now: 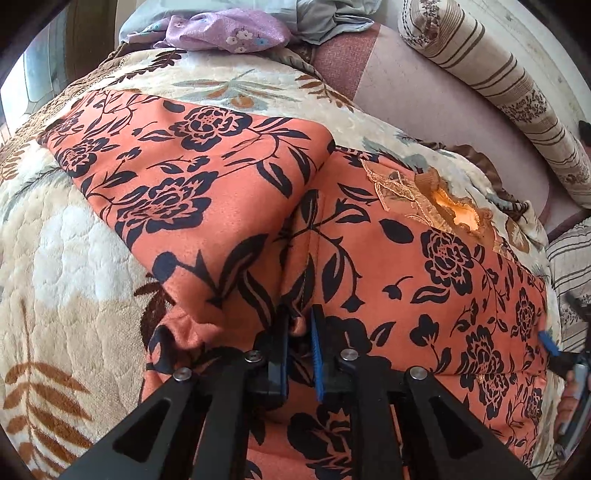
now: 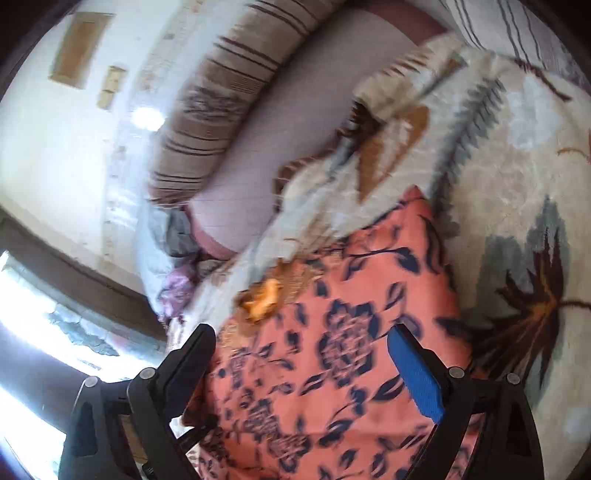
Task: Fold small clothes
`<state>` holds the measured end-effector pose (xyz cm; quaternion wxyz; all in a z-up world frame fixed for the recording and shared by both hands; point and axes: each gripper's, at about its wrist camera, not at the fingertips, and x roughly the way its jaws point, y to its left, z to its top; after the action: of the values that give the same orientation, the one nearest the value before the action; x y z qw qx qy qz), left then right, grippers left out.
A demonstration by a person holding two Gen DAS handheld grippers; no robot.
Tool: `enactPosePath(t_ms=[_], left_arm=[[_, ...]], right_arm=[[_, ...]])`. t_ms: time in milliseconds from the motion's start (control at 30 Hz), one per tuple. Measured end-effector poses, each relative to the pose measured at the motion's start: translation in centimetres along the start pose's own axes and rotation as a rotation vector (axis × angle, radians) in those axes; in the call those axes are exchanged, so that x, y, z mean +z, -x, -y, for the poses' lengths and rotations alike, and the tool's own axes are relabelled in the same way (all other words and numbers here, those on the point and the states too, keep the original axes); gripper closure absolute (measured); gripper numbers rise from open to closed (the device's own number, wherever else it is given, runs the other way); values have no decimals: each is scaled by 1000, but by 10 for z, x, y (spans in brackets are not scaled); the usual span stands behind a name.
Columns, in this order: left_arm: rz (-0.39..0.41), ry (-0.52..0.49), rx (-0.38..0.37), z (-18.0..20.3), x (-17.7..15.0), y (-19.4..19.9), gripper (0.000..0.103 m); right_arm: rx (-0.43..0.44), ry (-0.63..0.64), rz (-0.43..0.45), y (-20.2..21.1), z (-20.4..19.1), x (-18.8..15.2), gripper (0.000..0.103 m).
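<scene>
Orange floral-printed fabric garment (image 1: 424, 266) lying on cream leaf-patterned plush blanket (image 1: 66, 258). Left gripper (image 1: 300, 332) pinching a garment fold; right gripper (image 2: 306, 354) hovering spread apart above it.

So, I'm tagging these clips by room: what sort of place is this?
Probably a bedroom or sitting room at home: the orange floral garment lies on a plush leaf-patterned blanket, a striped bolster runs along a wall, and more clothes are piled behind.
</scene>
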<state>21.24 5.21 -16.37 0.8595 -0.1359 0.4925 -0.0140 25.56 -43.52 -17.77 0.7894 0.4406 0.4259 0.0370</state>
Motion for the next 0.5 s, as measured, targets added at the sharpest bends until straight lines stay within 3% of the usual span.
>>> enactPosePath(t_ms=[100, 233, 300, 333, 400, 500], left_arm=[[-5, -28, -17, -1, 1, 2, 90], [-19, -19, -63, -9, 5, 9, 86], [-2, 25, -101, -19, 3, 29, 67], [19, 54, -140, -27, 1, 43, 63], [74, 100, -232, -46, -1, 72, 42], [171, 187, -267, -94, 8, 105, 28]], right_arm=[[81, -44, 61, 16, 3, -5, 11], [139, 116, 99, 56, -36, -55, 11], [137, 197, 91, 67, -47, -89, 11], [126, 226, 90, 70, -50, -107, 11], [114, 295, 66, 69, -55, -140, 11], [63, 382, 35, 58, -58, -180, 11]])
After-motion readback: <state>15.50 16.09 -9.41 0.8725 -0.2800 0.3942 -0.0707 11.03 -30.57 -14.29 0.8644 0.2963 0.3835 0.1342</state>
